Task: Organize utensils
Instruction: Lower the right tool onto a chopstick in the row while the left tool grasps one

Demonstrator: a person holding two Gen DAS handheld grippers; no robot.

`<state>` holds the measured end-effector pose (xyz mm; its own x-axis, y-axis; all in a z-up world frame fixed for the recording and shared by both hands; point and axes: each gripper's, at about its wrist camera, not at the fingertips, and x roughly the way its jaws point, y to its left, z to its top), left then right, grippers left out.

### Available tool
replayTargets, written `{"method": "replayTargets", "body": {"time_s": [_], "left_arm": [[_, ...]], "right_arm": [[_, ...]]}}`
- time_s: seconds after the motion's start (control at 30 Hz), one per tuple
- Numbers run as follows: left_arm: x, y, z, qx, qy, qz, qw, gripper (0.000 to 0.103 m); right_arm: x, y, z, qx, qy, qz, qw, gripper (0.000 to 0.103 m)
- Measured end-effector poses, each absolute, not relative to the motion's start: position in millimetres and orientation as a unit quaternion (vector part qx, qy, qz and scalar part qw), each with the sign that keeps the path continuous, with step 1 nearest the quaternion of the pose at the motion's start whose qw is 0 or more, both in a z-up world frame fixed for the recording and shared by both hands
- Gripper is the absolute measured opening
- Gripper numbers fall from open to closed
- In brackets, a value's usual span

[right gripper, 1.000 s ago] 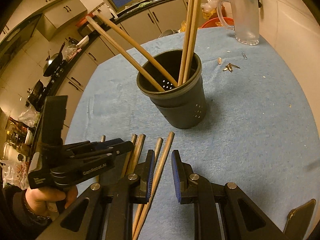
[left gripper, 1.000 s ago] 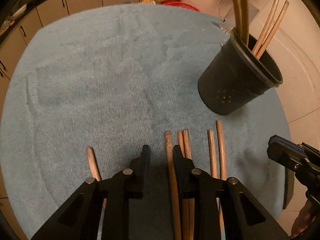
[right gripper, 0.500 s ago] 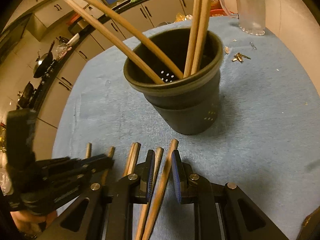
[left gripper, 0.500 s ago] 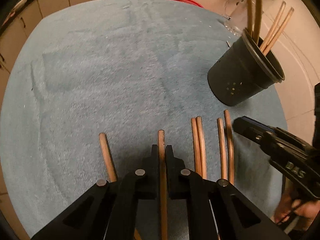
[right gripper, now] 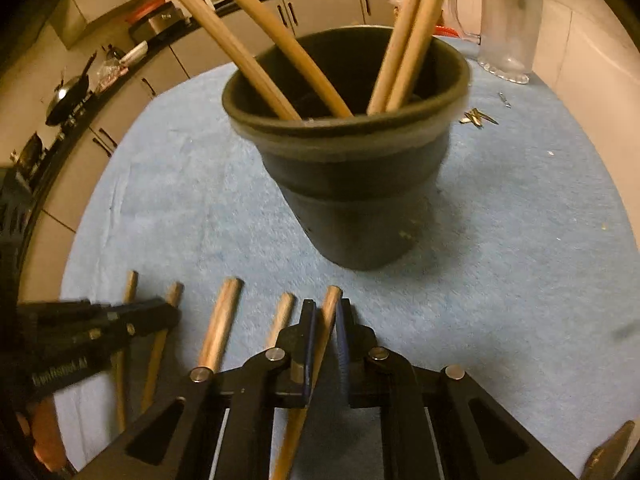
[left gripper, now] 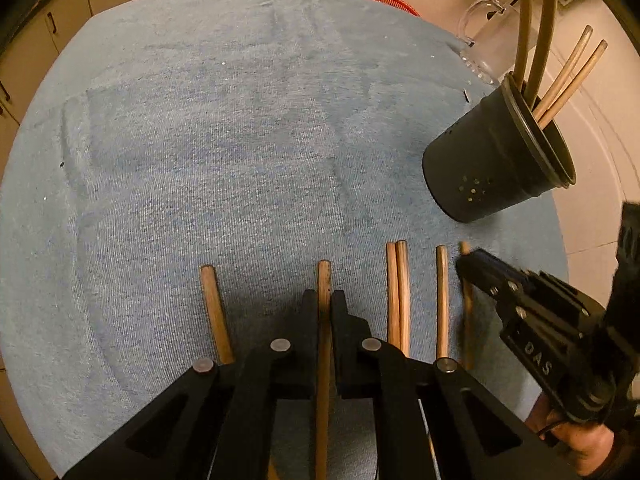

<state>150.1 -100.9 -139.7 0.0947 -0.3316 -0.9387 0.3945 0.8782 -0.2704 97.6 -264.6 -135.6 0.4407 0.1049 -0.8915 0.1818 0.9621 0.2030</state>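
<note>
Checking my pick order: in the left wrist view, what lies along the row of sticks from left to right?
Lone wooden chopstick → wooden chopstick clamped in the left gripper → touching pair of wooden chopsticks → single wooden chopstick → black right gripper.
</note>
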Motion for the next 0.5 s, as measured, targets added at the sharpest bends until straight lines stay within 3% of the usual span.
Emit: {"method": "replayTargets", "body": {"time_s": [0.5], "left_arm": [[156.8, -123.0, -138.7, 0.056, 0.617, -0.24, 0.747, 0.006]], "right_arm": [[94.6, -275.3, -134.7, 0.117, 0.547, -0.031, 0.828, 0.009]]}}
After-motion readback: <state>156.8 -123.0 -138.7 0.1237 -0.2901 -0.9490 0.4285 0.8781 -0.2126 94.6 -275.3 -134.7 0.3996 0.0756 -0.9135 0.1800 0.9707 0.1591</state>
